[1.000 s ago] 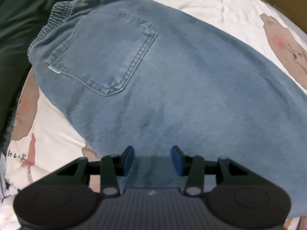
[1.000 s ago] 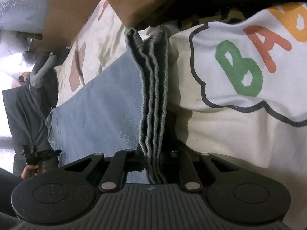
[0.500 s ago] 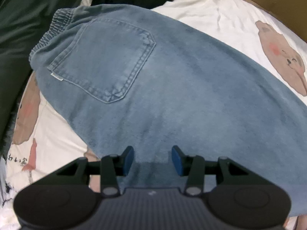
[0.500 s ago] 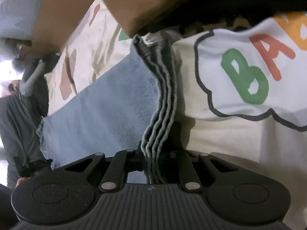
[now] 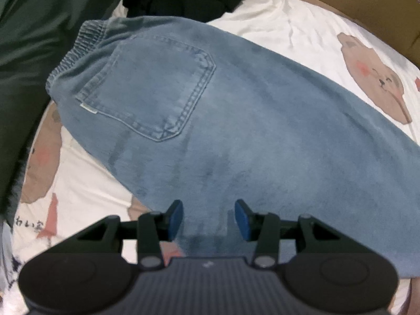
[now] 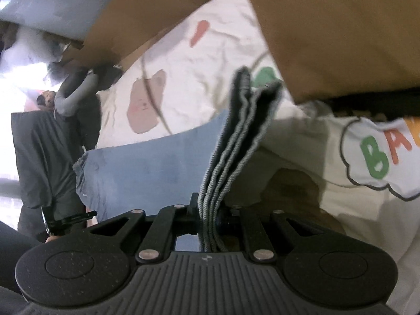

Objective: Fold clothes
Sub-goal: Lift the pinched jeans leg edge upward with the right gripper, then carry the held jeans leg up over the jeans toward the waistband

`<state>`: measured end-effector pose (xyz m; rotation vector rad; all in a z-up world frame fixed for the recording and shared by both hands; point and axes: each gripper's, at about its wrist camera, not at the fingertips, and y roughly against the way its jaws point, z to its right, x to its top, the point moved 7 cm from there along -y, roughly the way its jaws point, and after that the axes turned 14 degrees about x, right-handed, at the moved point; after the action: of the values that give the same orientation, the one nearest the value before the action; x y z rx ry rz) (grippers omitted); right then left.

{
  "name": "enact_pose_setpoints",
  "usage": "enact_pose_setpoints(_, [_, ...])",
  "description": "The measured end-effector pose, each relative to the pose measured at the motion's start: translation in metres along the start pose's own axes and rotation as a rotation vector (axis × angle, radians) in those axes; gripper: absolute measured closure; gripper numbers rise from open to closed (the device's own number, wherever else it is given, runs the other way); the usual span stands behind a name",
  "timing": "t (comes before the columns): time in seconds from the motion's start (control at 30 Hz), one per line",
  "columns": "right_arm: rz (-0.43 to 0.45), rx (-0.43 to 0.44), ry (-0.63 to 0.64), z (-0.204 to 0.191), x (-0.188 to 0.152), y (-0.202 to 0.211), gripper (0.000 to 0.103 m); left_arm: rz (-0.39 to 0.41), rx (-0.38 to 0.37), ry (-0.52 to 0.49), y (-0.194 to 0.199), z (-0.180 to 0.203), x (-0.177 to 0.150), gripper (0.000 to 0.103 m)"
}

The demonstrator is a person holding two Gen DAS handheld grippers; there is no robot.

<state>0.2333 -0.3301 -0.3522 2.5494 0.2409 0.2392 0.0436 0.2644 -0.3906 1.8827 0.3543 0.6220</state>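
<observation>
A pair of light blue jeans (image 5: 262, 136) lies flat on the bear-print sheet (image 5: 288, 34), back pocket (image 5: 147, 92) up and elastic waistband at the upper left. My left gripper (image 5: 208, 220) hovers over the denim near its lower edge, open, its blue pads (image 5: 174, 219) apart and empty. In the right wrist view, my right gripper (image 6: 210, 218) is shut on the stacked hem layers (image 6: 236, 136) of the jeans (image 6: 147, 168). It holds them up off the bed, and they fan apart at the far end.
Brown cardboard (image 6: 328, 26) overhangs the bed at the top right. A white shirt with coloured letters (image 6: 378, 155) lies to the right of the hem. Dark clothes (image 5: 39, 39) are piled at the left by the waistband. A person in grey (image 6: 42, 144) stands at the bed's far side.
My right gripper has risen with the hem, lifting the leg end off the bed; the layers now splay apart. The left gripper has drifted slightly over the jeans, still open.
</observation>
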Motion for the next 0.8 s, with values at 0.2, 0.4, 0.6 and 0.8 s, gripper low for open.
enact_pose_setpoints(0.2, [0.0,0.007,0.058,-0.052,0.009,0.005,0.094,0.013,-0.031,0.023,0.007,-0.006,-0.007,0.056])
enact_pose_setpoints(0.4, [0.018,0.009,0.154,-0.098,0.018,0.022,0.094,0.002,-0.036,0.025,0.009,-0.014,-0.019,0.056])
enact_pose_setpoints(0.6, [0.069,0.033,0.104,-0.099,0.025,0.041,0.094,-0.013,-0.014,0.033,0.011,-0.02,-0.024,0.056])
enact_pose_setpoints(0.8, [0.114,0.045,0.073,-0.091,0.03,0.058,0.095,-0.022,-0.024,0.055,0.02,-0.016,-0.015,0.056])
